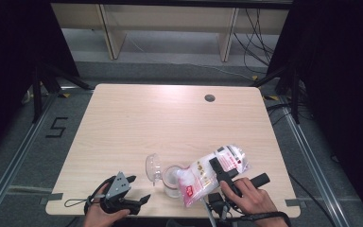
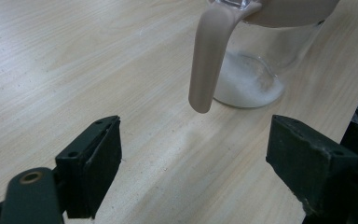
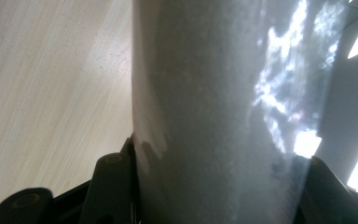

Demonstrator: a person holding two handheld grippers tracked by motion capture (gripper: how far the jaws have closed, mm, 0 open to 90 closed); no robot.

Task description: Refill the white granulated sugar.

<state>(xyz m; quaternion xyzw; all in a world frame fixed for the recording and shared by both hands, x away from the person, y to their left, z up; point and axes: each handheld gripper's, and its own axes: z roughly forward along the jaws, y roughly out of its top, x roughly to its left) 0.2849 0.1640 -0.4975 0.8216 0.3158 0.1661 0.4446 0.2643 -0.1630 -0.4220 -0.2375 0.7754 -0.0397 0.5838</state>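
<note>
Items on the table (image 1: 137, 118): one jar (image 1: 172, 179), one bag (image 1: 212, 172), two grippers.

Jar: clear glass, standing upright near the front edge, roughly at centre. Its clear lid (image 1: 153, 168) is hinged open and tipped to the left. In the left gripper view the jar (image 2: 256, 70) carries one beige handle (image 2: 209, 60) that hangs down its side, and one shallow layer of white powder (image 2: 249, 84) lies on the bottom.

Bag: clear plastic with red-and-white print, filled with white granules. It is tilted, the lower corner sitting over the jar mouth and the upper end raised to the right. In the right gripper view the bag (image 3: 223, 112) spans the space between the two black jaws, its wall pressed against both.

Right gripper (image 1: 222, 172): held in the right hand (image 1: 248, 196) at the front right, jaws closed on the bag's mid-section.

Left gripper (image 1: 132, 189): held in the left hand (image 1: 101, 215) at the front left, resting at table level, just left of the jar and apart from it. Its grey three-cornered plate (image 1: 118, 184) faces up. In its own view the left gripper (image 2: 196, 158) has its two jaws spread wide, nothing between them but bare tabletop, with the jar handle straight ahead.

One dark round hole (image 1: 210, 98) sits in the tabletop near the far edge, right of centre.
</note>
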